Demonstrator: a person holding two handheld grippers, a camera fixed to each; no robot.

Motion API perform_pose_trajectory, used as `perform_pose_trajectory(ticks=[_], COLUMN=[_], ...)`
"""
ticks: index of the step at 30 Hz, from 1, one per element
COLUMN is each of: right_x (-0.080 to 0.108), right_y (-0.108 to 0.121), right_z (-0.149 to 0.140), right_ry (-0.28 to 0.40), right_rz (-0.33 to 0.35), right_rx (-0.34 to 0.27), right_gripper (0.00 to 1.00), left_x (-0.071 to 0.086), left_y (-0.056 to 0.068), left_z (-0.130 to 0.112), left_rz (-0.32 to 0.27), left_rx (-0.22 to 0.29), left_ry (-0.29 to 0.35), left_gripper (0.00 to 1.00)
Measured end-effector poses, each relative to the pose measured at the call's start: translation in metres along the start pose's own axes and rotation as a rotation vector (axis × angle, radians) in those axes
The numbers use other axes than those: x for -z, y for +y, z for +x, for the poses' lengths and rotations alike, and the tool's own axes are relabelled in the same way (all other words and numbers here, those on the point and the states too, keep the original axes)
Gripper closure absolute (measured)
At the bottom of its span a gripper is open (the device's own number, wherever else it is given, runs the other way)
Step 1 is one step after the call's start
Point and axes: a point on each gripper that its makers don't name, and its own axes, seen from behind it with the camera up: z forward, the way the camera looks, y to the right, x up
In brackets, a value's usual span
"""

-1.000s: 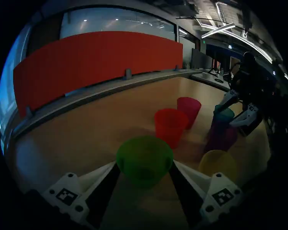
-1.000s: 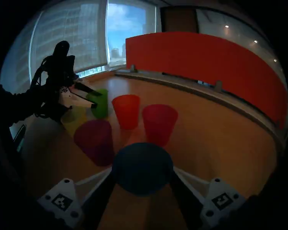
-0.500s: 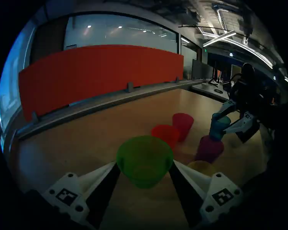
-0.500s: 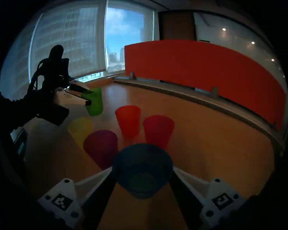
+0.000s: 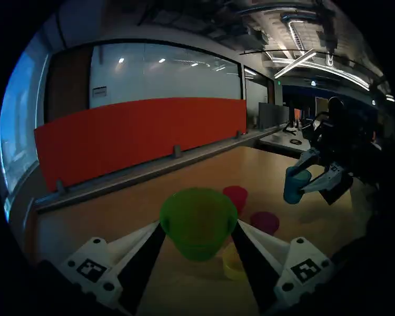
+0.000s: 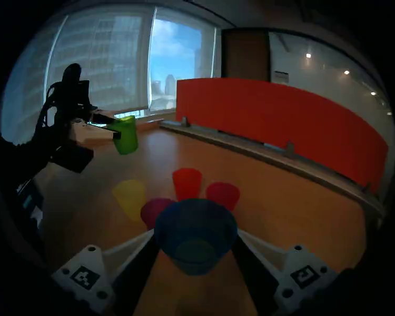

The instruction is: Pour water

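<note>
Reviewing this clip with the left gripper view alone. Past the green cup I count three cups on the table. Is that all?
Observer: No, four stand on the table: a yellow cup, a purple cup, an orange-red cup and a crimson cup.
Operator: Is the green cup off the table?
Observer: Yes. Seen from the side, the left claw holds the green cup roughly upright in the air, apart from those four.
Operator: Any water in the blue cup?
Observer: The right claw grips the blue cup with its open mouth facing the camera; the inside is too dim to tell.
</note>
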Motion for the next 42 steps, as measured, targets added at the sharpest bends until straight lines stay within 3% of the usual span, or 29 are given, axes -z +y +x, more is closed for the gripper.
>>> perform_pose_trajectory(ticks=[9, 17, 29, 42], right_x=[0.022, 0.034, 0.048, 0.053], right_y=[-0.013, -0.020, -0.024, -0.026], right_z=[0.024, 0.043, 0.066, 0.083], right_ry=[0.062, 0.114, 0.202, 0.275], right_rz=[-0.003, -0.001, -0.012, -0.020], right_rx=[0.007, 0.017, 0.032, 0.035], right_gripper=[0.11, 0.11, 0.10, 0.10], left_x=[0.030, 0.045, 0.055, 0.059], left_y=[0.024, 0.042, 0.062, 0.071], left_z=[0.039, 0.058, 0.072, 0.075], left_rz=[-0.024, -0.033, -0.055, -0.073], left_rx=[-0.007, -0.030, -0.037, -0.036], left_ry=[0.077, 0.117, 0.151, 0.174], left_gripper=[0.14, 0.14, 0.14, 0.14])
